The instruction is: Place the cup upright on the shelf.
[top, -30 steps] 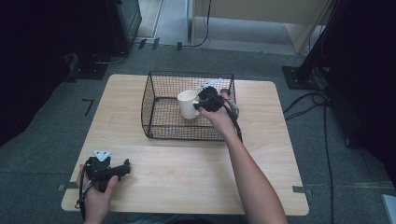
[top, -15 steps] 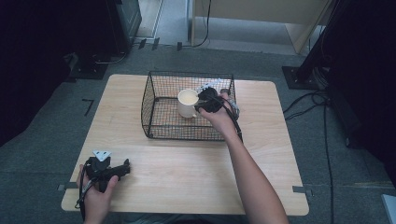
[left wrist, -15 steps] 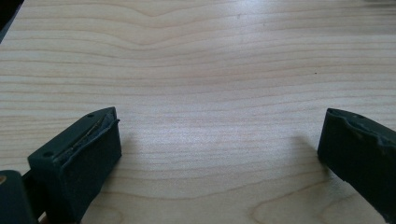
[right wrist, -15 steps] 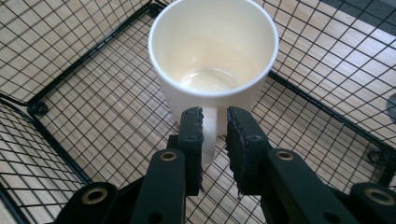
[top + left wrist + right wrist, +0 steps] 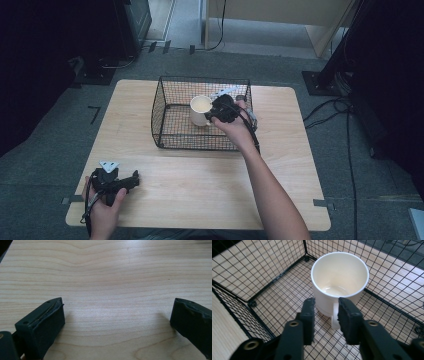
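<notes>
- Right tongs (image 5: 325, 311) reach inside the black wire basket (image 5: 170, 100); their jaws stand a narrow gap apart, one on each side of the white mug's handle (image 5: 335, 319), and whether they press it cannot be told.
- Left tongs (image 5: 117, 322) rest low on the bare wooden bench (image 5: 200, 185) with jaws spread wide, holding nothing, near the bench's front left corner.
- White mug (image 5: 339, 280) stands upright just ahead of the right tongs, close to the basket's far wall.
- Open bench lies between the left tongs and the basket.
- Handle is partly hidden behind the right jaw.
</notes>
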{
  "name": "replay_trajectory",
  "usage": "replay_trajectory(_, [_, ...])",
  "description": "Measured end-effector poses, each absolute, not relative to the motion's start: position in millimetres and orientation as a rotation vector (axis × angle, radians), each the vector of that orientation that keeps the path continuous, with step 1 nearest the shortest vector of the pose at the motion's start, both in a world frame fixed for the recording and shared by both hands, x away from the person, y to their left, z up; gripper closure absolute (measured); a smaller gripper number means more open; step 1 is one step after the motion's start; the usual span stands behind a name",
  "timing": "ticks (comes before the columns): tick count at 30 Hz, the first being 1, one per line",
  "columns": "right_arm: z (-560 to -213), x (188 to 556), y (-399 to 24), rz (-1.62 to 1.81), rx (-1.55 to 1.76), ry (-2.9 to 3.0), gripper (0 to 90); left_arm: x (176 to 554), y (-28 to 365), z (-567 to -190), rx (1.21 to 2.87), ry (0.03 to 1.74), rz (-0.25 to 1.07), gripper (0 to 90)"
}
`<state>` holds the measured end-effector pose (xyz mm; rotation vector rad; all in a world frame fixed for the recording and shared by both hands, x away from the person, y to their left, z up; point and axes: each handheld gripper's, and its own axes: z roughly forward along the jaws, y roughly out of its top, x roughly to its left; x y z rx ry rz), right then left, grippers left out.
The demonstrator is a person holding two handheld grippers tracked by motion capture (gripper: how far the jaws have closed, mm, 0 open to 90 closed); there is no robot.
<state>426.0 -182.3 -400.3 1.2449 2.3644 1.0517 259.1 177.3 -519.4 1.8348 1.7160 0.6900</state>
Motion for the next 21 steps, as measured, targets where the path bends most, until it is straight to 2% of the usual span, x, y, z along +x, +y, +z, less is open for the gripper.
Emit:
replay_trajectory(2, [-399.2, 422.1, -183.6, 1.082, 1.236, 2.354, 51.8, 259.2, 177.3, -519.4, 1.834, 1.715, 0.691, 0.0])
replay_trajectory(5, [-397.5, 414.8, -183.5, 1.079, 1.216, 2.339, 24.5, 259.1, 177.3, -519.5, 1.834, 1.716, 0.691, 0.0])
replay_trajectory(7, [-396.7, 409.2, -183.4, 1.103, 1.211, 2.348, 11.5, 259.1, 177.3, -519.4, 1.835, 1.715, 0.691, 0.0])
replay_trajectory(10, [-395.2, 398.8, -184.8, 1.112, 1.195, 2.343, 2.3, 259.1, 177.4, -519.4, 1.835, 1.715, 0.691, 0.0])
replay_trajectory(12, [-394.2, 391.9, -186.6, 1.117, 1.188, 2.326, 0.0, 259.2, 177.3, -519.4, 1.834, 1.715, 0.691, 0.0])
replay_trajectory(21, [-390.5, 358.3, -202.9, 1.21, 1.138, 2.286, 0.0, 259.2, 177.3, -519.5, 1.833, 1.716, 0.691, 0.0])
